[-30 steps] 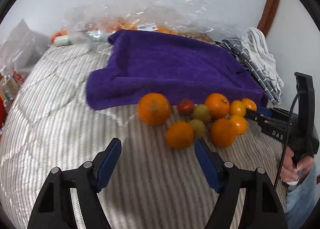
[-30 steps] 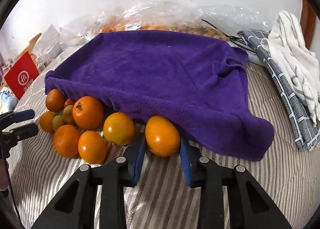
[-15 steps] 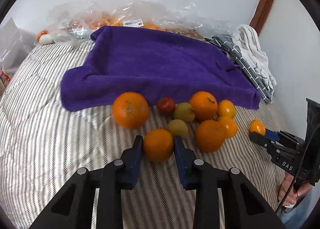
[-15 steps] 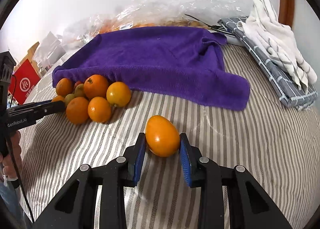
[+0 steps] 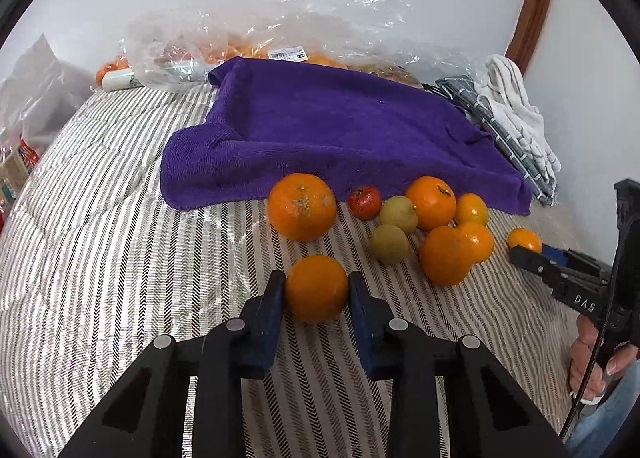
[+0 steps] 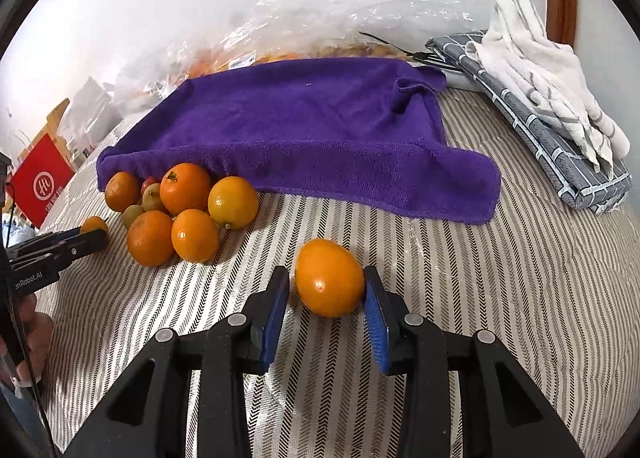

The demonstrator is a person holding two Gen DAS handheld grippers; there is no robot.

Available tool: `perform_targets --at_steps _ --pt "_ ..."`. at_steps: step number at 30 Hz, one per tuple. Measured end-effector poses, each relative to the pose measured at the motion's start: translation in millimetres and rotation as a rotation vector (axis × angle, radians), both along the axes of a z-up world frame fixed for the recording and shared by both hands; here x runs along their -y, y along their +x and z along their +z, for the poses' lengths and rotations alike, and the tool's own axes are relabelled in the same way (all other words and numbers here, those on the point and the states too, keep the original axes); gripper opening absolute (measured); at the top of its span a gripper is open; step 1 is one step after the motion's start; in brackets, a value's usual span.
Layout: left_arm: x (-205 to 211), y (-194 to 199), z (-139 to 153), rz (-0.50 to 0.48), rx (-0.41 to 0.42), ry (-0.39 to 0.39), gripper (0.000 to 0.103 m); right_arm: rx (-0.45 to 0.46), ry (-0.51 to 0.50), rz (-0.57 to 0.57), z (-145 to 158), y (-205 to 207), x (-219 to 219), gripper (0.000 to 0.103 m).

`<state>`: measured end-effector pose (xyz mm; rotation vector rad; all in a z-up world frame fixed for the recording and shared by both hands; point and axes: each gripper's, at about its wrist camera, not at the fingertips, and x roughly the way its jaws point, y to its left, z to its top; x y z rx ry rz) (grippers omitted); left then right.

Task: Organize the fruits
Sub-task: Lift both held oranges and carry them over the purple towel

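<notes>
My left gripper is shut on a small orange, pulled a little back from the fruit pile. The pile holds a big orange, a red fruit, two greenish fruits and several oranges, by the purple towel. My right gripper has an oval orange between its pads on the striped cover; the right pad touches it, a gap shows on the left. The pile lies to its left. The right gripper also shows in the left wrist view.
A clear plastic bag with more fruit lies behind the towel. Folded grey and white cloths sit at the right by the wall. A red box stands off the left edge. The striped cover spans the foreground.
My left gripper closed on the small orange and drew it back from the pile. My right gripper carried the oval orange away from the towel and its jaws have widened slightly.
</notes>
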<state>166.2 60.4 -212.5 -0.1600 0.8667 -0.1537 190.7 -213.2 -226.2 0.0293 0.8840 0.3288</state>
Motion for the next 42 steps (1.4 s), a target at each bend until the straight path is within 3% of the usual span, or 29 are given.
perform_targets --at_steps 4,10,14,21,34,38,42 --pt "-4 0 0 0.007 -0.002 -0.039 0.031 0.002 -0.008 0.005 0 0 -1 0.041" --pt "-3 -1 1 0.006 -0.001 -0.033 0.031 0.010 -0.050 0.005 0 -1 -6 0.041" --pt "-7 -1 1 0.008 0.000 -0.063 0.030 0.012 -0.064 -0.014 1 0 -4 0.033" --pt "-24 -6 4 0.007 0.033 -0.183 0.030 0.029 -0.023 -0.039 4 -3 5 0.033" --pt "-25 -12 11 0.039 0.069 -0.190 0.030 0.016 0.141 -0.059 8 -3 24 0.033" --pt "-36 -13 11 0.049 0.063 -0.248 0.030 0.017 0.124 -0.065 15 0 22 0.033" --pt "-50 -22 18 0.108 0.071 -0.251 0.030 0.059 0.105 -0.052 39 -2 18 0.033"
